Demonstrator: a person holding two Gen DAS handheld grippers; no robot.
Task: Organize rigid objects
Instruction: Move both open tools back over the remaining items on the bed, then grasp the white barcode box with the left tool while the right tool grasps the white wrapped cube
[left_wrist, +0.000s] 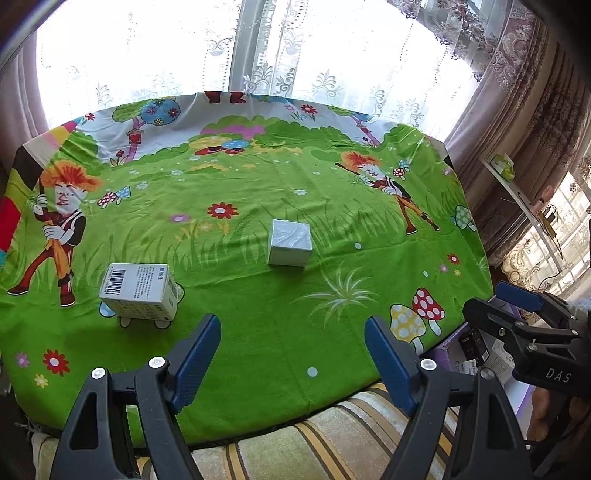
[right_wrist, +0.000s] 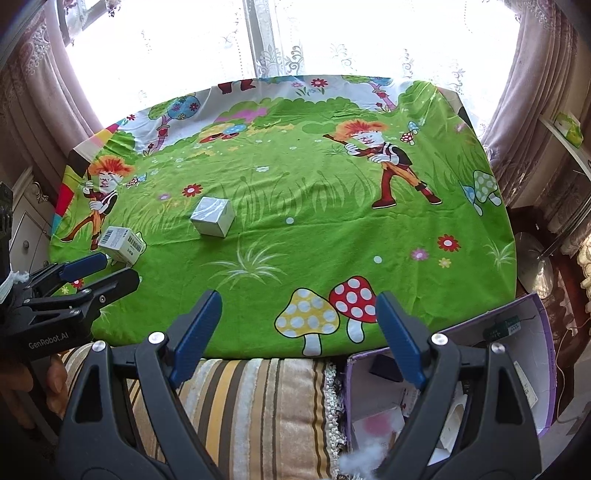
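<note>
A silver box (left_wrist: 290, 242) sits near the middle of the green cartoon tablecloth (left_wrist: 258, 314); it also shows in the right wrist view (right_wrist: 213, 216). A white box with a barcode (left_wrist: 138, 291) lies at the left, also seen in the right wrist view (right_wrist: 121, 245). My left gripper (left_wrist: 291, 332) is open and empty, hovering over the table's near edge, short of both boxes. My right gripper (right_wrist: 297, 310) is open and empty over the near edge, right of the boxes. Each gripper shows in the other's view: the right (left_wrist: 517, 310), the left (right_wrist: 99, 269).
A purple open box (right_wrist: 535, 332) holding several small items stands below the table's near right corner. A striped cushion (right_wrist: 258, 398) lies under the near edge. Curtains and a bright window are behind the table. A shelf (left_wrist: 517, 184) is at the right.
</note>
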